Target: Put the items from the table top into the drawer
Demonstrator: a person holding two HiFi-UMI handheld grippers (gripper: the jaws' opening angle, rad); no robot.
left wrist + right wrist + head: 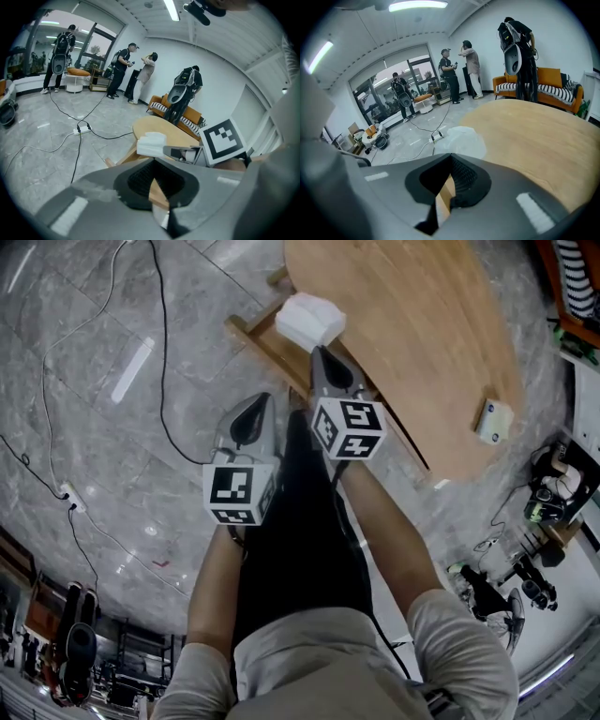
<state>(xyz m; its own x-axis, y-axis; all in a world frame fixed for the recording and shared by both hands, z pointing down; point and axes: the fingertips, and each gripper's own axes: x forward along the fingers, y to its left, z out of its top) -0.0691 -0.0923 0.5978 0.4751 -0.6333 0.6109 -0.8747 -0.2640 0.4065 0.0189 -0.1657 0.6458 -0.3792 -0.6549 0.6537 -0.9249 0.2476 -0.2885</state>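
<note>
L gripper (255, 409) clenched, nothing btwn jaws; it hangs over the grey floor (112, 381), just left of the table (412, 343). R gripper (322, 357) also clenched & empty, tips right at the white pack (309, 320); can't tell if they touch. Pack sits on the table's near-left rim, partly overhanging. Small box (493, 420) lies by the table's right rim, well apart from both grippers. Cables (164, 352) run across floor at left. Rest of tabletop is bare wood.
</note>
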